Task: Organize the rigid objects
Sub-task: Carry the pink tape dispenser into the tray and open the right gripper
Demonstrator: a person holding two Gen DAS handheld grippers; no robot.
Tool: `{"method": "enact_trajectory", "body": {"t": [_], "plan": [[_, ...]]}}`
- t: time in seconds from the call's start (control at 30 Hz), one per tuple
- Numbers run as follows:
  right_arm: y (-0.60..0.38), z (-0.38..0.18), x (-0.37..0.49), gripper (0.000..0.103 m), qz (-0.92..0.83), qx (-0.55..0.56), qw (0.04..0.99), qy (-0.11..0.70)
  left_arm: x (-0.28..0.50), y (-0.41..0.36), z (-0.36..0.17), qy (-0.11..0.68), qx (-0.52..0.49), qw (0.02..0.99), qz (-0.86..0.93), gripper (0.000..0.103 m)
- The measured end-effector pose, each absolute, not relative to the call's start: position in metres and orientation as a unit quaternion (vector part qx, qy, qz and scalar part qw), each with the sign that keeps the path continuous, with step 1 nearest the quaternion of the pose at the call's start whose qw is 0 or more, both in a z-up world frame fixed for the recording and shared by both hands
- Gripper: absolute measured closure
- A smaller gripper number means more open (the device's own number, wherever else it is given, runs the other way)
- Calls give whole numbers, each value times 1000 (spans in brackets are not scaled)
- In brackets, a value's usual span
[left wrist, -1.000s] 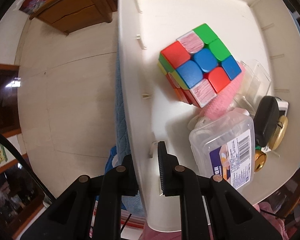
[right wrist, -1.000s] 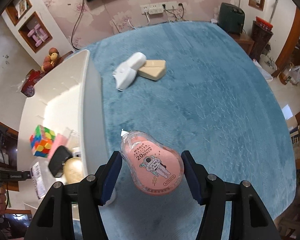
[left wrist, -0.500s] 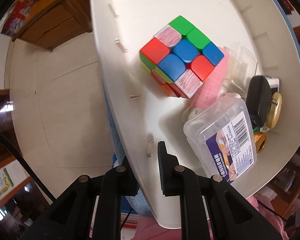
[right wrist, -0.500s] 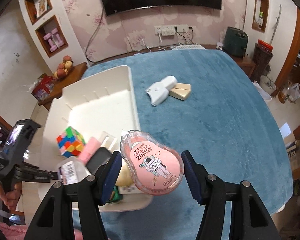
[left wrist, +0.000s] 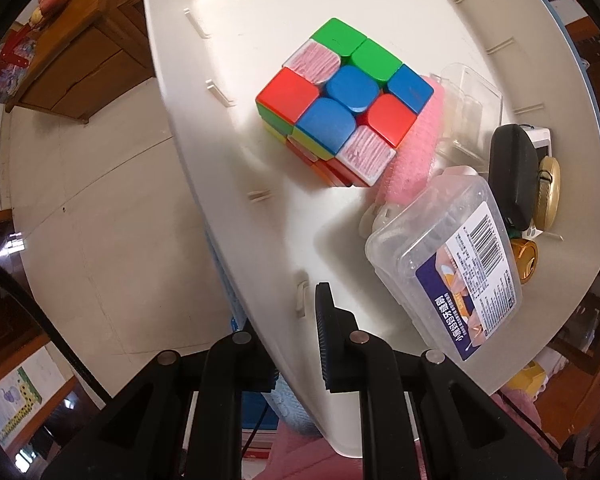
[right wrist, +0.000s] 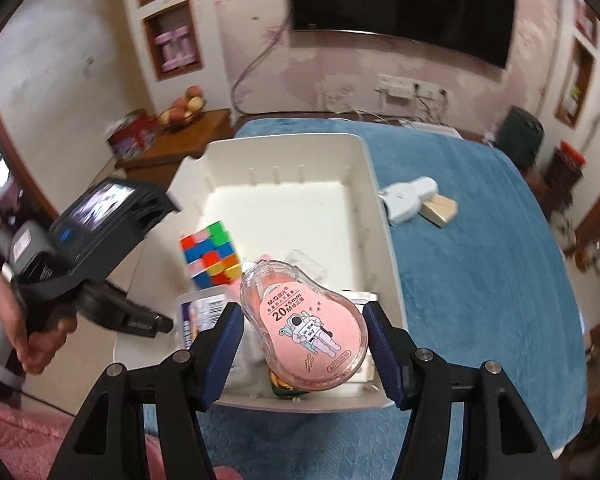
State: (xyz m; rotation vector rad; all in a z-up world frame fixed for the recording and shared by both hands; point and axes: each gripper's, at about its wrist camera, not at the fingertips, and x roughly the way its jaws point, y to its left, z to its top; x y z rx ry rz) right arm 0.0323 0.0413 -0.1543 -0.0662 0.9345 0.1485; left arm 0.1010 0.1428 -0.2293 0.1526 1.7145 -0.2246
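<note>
Carried across from over the bare blue cloth, the right gripper (right wrist: 302, 354) now hangs over the near end of the white bin (right wrist: 382, 216), and the bin in the left wrist view has swung round beneath its camera.

Largest in sight is the tabletop (right wrist: 480, 280), spread with a blue plush cloth. On it stands the bin, a shallow white tray with ribbed walls; its left wall (left wrist: 220, 184) is pinched between the jaws of the left gripper (left wrist: 290, 344), one finger inside the wall and one outside. A hand (right wrist: 18, 320) holds that gripper by its grip at the left of the right wrist view.

Inside the bin, near its left wall, sits a colour cube (left wrist: 340, 108), resting against a pink ridged block (left wrist: 416, 148). A clear lidded box with a barcode label (left wrist: 452, 264) lies tilted at the near end, just beside the cube. Beyond the pink block is a small clear case (left wrist: 470, 104), and along the right wall lie a black pod-shaped item (left wrist: 514, 176), a round gold piece (left wrist: 550, 192) and a gold cap (left wrist: 524, 264), crowded together.

Out on the cloth, right of the bin and apart from it, a white and pale-blue plastic gadget (right wrist: 408, 198) leans on a tan wedge (right wrist: 440, 210).

The pink correction tape dispenser (right wrist: 304, 328) is clamped by its sides in the right gripper's jaws, its astronaut label facing up, in the air above the bin's near end.
</note>
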Motion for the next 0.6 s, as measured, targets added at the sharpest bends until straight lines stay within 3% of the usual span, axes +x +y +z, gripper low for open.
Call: {"method": "enact_trajectory", "body": {"t": [0.33, 0.6], "plan": [[69, -147, 24, 24, 98, -136, 892, 419, 101, 155, -231, 755, 50, 647, -93, 89], [66, -153, 24, 23, 122, -222, 882, 397, 106, 166, -234, 758, 28, 649, -57, 89]]}}
